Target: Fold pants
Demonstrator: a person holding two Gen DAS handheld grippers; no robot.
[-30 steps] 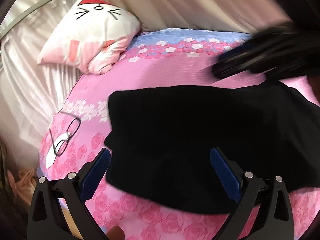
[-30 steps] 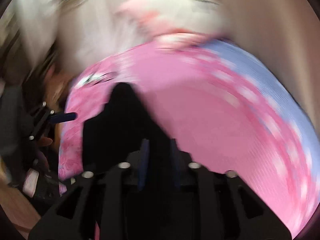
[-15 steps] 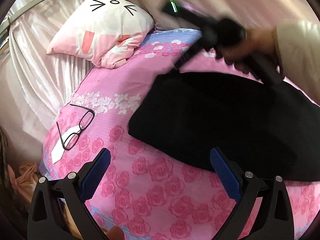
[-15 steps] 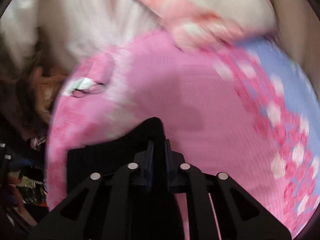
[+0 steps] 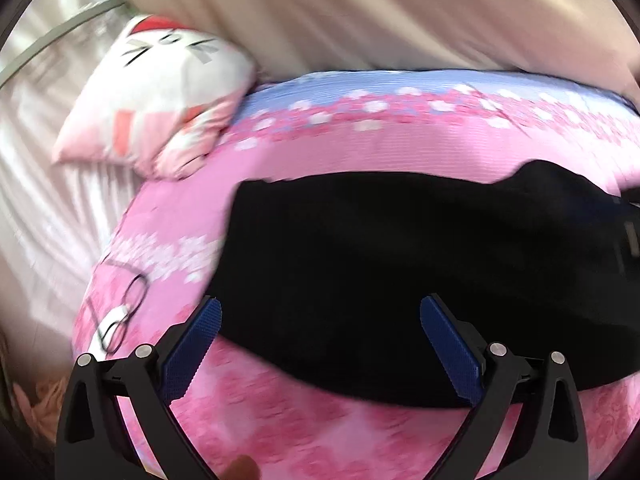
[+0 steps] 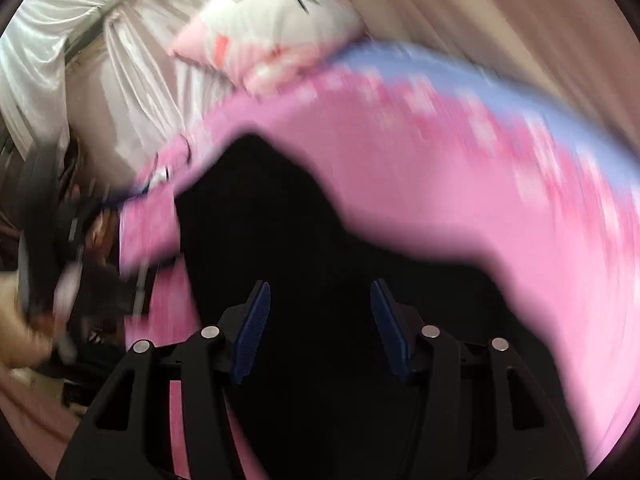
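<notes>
The black pants (image 5: 400, 256) lie folded across the pink flowered bedspread (image 5: 360, 156). My left gripper (image 5: 320, 332) is open and empty, its blue pads over the near edge of the pants. In the right wrist view the pants (image 6: 288, 216) fill the lower middle. My right gripper (image 6: 320, 320) is open just above them, holding nothing. Both views are blurred by motion.
A white and pink cat-face pillow (image 5: 160, 96) sits at the head of the bed, also in the right wrist view (image 6: 276, 12). Black-rimmed glasses (image 5: 120, 312) lie on the bedspread to the left of the pants. Pale curtains (image 5: 360, 12) hang behind the bed.
My right gripper was shut on the pants and has opened, letting them go on the bed. The left gripper stayed open and moved in over the pants' near edge.
</notes>
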